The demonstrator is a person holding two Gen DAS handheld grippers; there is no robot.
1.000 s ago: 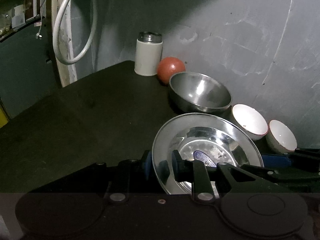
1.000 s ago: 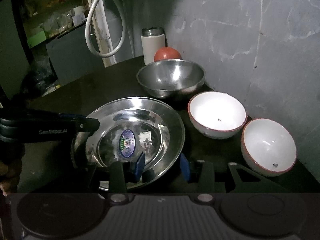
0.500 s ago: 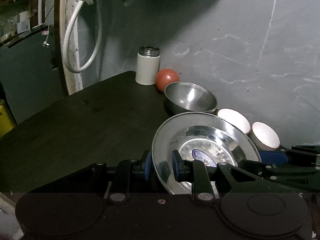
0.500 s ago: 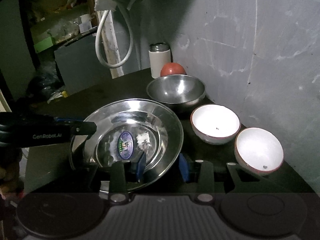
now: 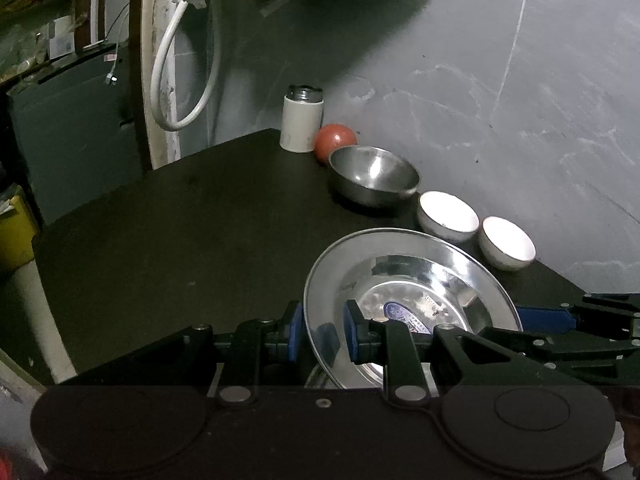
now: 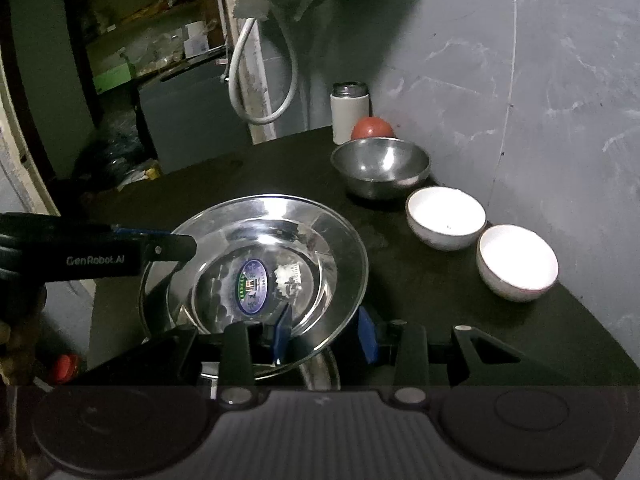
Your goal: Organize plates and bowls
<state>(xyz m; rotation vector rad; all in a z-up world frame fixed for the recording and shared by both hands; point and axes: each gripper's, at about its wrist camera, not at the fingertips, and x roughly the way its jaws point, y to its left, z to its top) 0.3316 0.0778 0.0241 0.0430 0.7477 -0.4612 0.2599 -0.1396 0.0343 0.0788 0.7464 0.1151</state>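
Between both grippers, left gripper [image 5: 320,334] and right gripper [image 6: 324,330] pinching opposite rims of steel plate [image 6: 264,264], lifted off dark table [image 5: 180,220]. Could tilt or slip on slick, uneven grips. Toward two o'clock: white bowls [image 6: 446,216], steel bowl [image 6: 380,168], then red ball [image 6: 372,128] and canister [image 6: 349,112] crowding the wall.

Both grippers' jaws clamped, raised

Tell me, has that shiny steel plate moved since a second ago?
Yes. The steel plate, gripped by both grippers, has drawn back from the steel bowl by the wall.
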